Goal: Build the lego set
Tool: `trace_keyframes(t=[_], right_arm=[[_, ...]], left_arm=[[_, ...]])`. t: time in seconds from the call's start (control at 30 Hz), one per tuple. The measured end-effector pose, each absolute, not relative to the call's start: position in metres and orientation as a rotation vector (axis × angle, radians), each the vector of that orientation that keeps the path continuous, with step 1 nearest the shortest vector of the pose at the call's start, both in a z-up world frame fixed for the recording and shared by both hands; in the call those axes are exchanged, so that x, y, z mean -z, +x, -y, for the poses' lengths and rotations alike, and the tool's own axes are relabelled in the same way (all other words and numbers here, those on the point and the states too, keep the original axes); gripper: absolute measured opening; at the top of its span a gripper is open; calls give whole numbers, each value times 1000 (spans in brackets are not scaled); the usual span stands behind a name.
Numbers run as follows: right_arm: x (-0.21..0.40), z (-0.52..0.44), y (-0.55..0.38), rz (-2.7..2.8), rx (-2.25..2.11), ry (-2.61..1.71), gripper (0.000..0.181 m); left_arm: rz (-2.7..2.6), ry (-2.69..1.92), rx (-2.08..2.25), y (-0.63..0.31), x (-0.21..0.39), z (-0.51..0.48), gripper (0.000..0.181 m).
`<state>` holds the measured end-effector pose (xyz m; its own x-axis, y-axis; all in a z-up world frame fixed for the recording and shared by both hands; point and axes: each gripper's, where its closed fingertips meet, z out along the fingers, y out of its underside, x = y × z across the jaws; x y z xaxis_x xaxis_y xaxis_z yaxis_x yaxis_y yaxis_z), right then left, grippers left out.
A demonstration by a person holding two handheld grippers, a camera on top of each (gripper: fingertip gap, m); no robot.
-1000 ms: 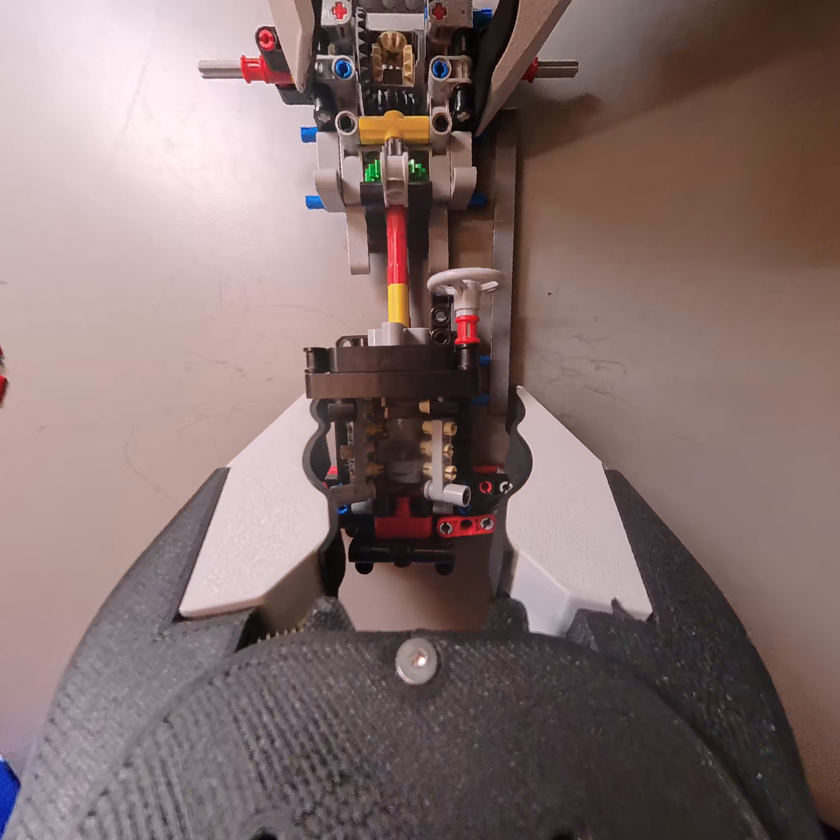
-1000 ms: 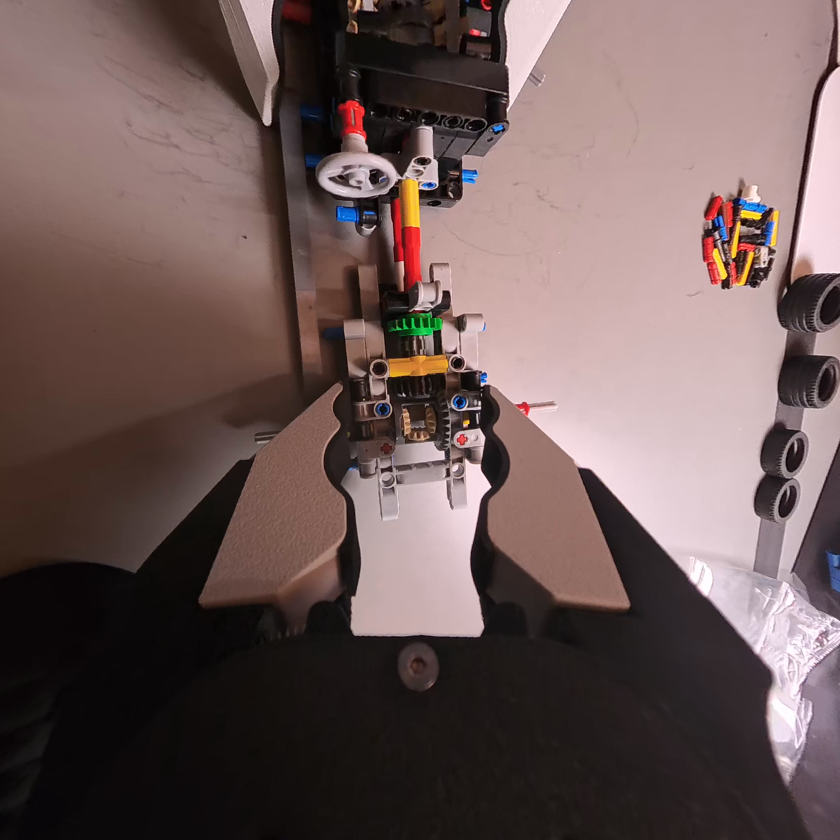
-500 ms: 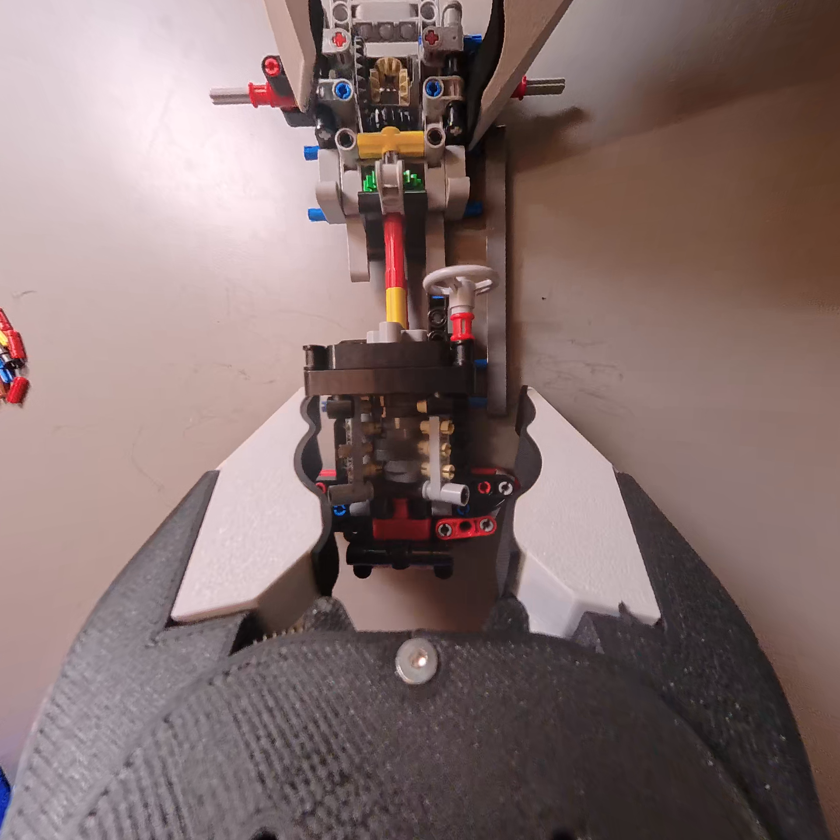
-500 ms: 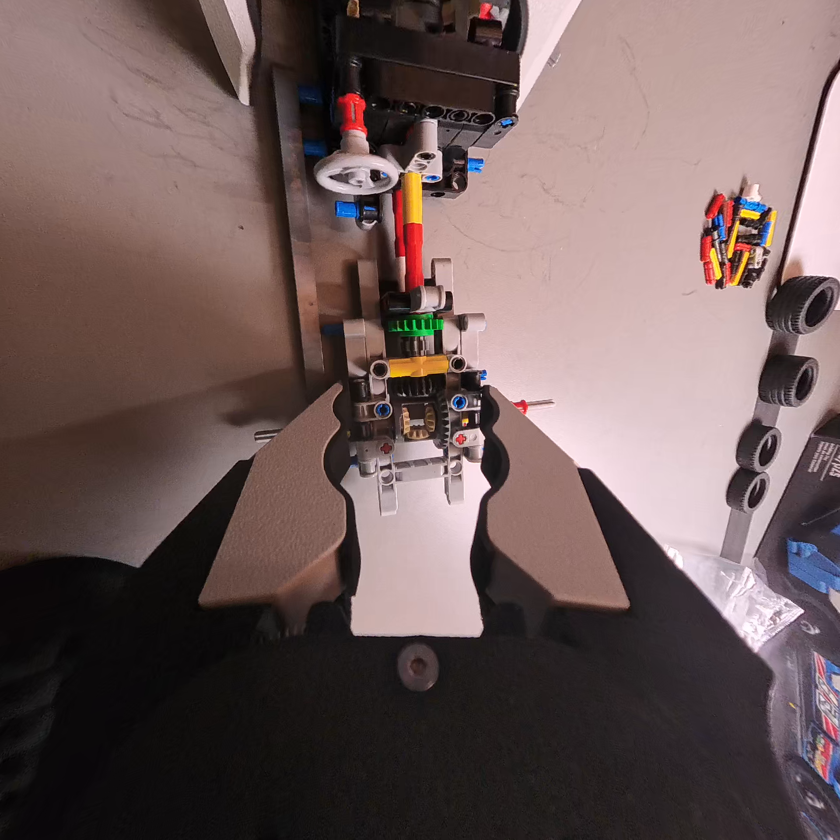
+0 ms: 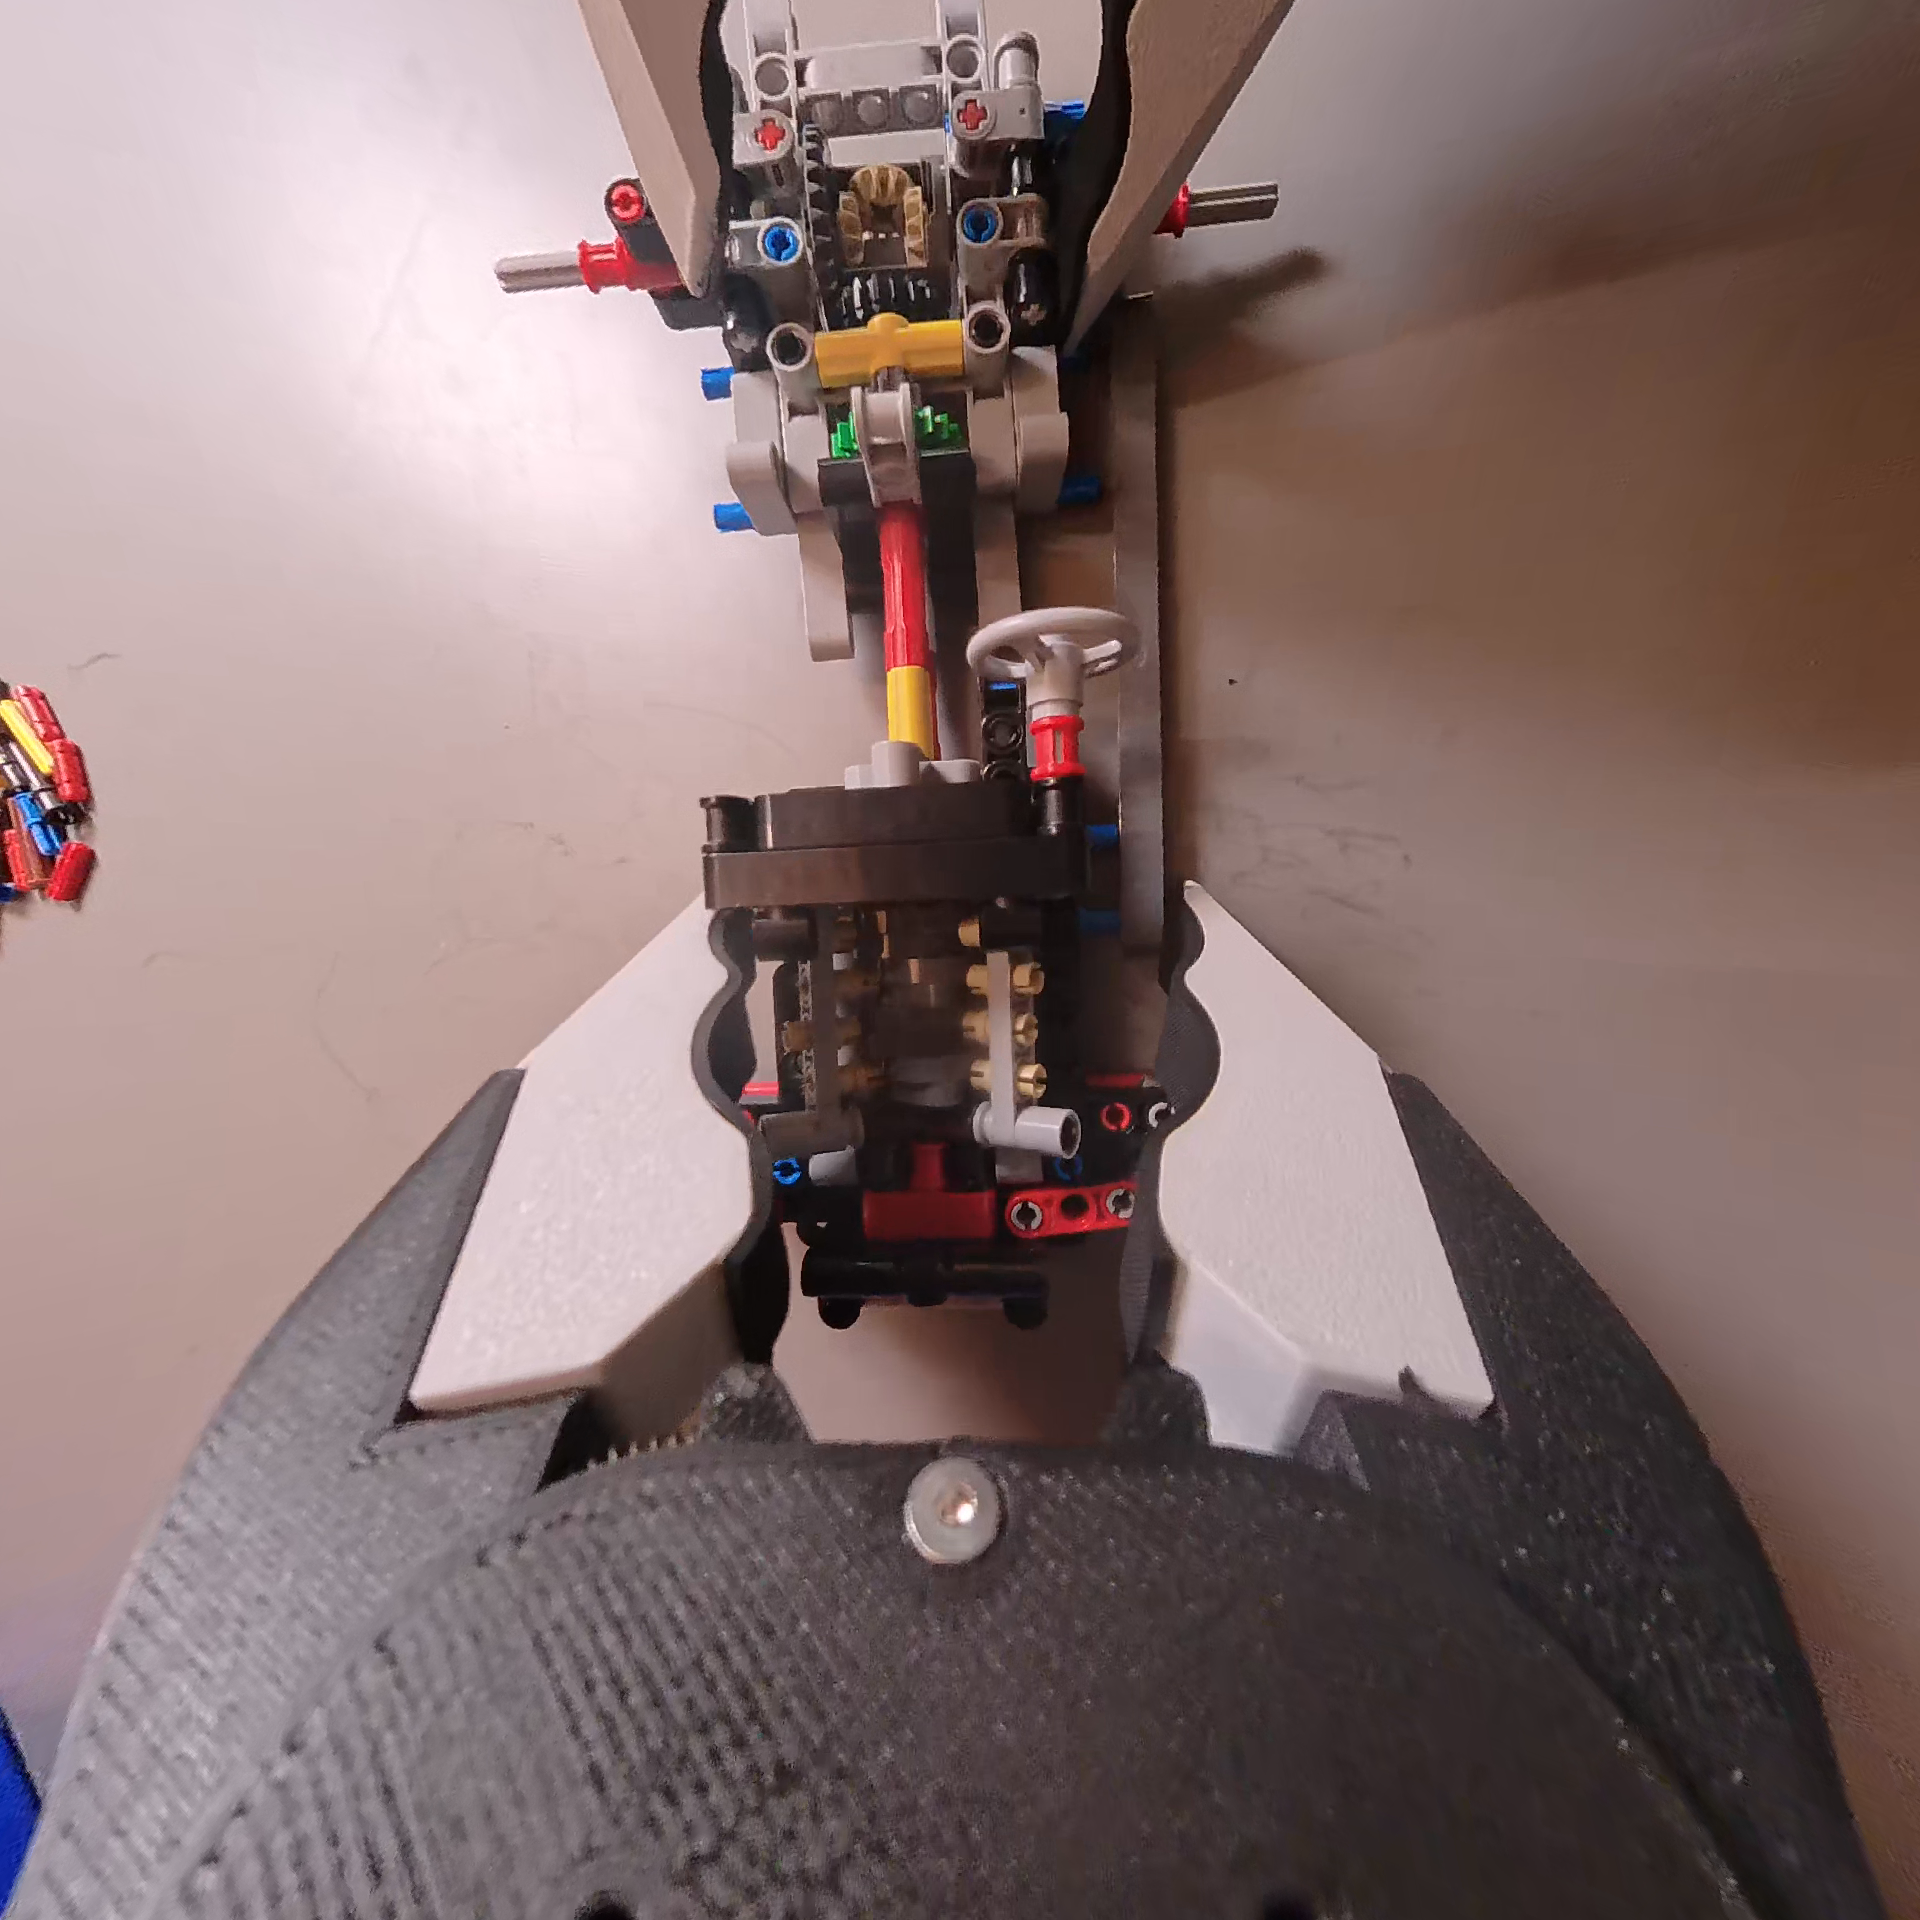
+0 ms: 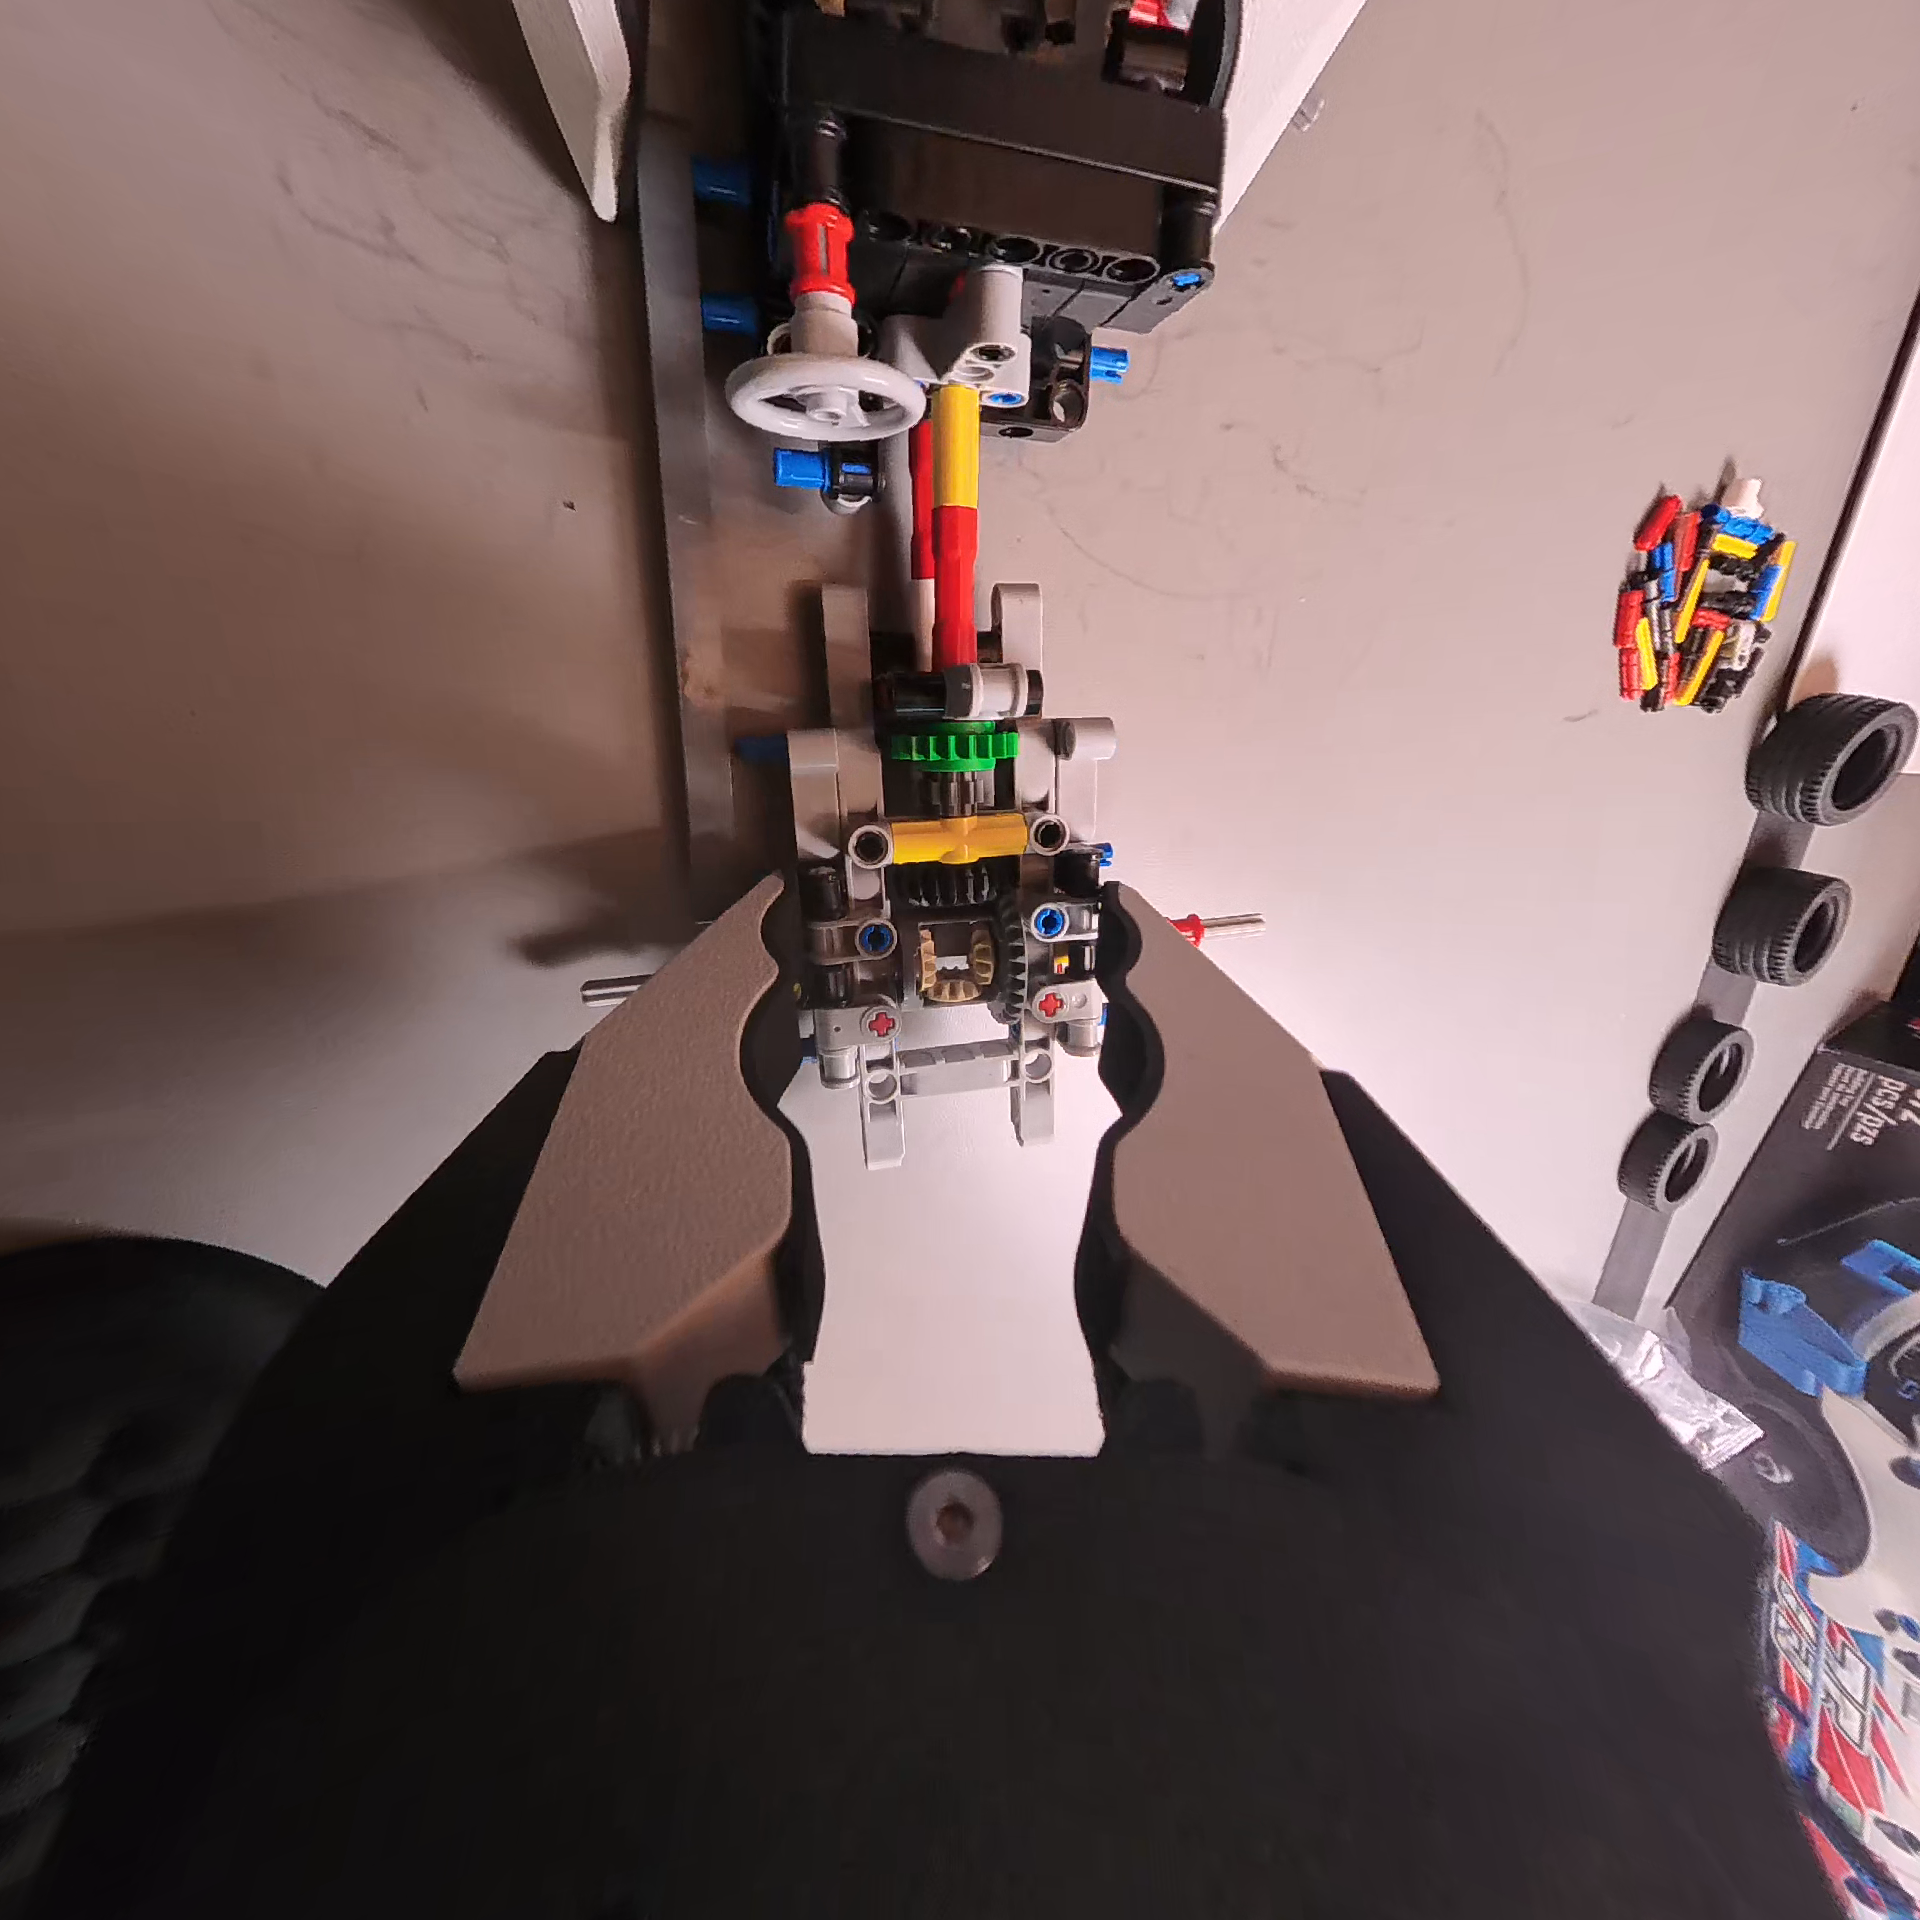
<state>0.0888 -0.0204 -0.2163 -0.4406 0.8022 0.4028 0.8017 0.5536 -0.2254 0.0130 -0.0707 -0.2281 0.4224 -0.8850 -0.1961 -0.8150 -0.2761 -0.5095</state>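
Observation:
A long lego chassis [image 5: 904,623] lies on the pale table between my two grippers. It has a red and yellow axle, a white steering wheel [image 5: 1049,649] and a green gear. My left gripper [image 5: 951,935] is shut on its dark engine end [image 5: 914,1039]. My right gripper [image 6: 945,914] is shut on the grey gear-housing end [image 6: 951,977], with thin axle stubs sticking out both sides. Each gripper shows at the top of the other's view, holding the far end. The steering wheel also shows in the right wrist view [image 6: 826,400].
A flat grey strip [image 6: 675,520] lies along the chassis on the table. A pile of small coloured pins [image 6: 1704,592] lies beside it, also seen in the left wrist view [image 5: 42,800]. Several black tyres [image 6: 1829,758], a dark printed box [image 6: 1818,1247] and a plastic bag [image 6: 1673,1392] sit at the right. Some 10 cm of space lies between my two pairs of fingers.
Both grippers keep their hold on the chassis. The views have swung: the pin pile has come into the left wrist view and the printed box into the right wrist view.

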Motion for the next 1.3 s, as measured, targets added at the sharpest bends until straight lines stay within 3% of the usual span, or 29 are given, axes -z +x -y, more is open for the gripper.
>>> trace_keyframes(t=[0.6, 1.03, 1.3], right_arm=[[221, 24, 92, 2381, -193, -1333, 54], [219, 36, 98, 2443, -301, -1475, 91], [234, 35, 98, 2480, -250, -1482, 78]], left_arm=[[-1475, -2170, 181, 13, 229, 71, 74], [-1499, -2196, 162, 14, 229, 70, 74], [-1500, -2189, 170, 15, 229, 70, 74]])
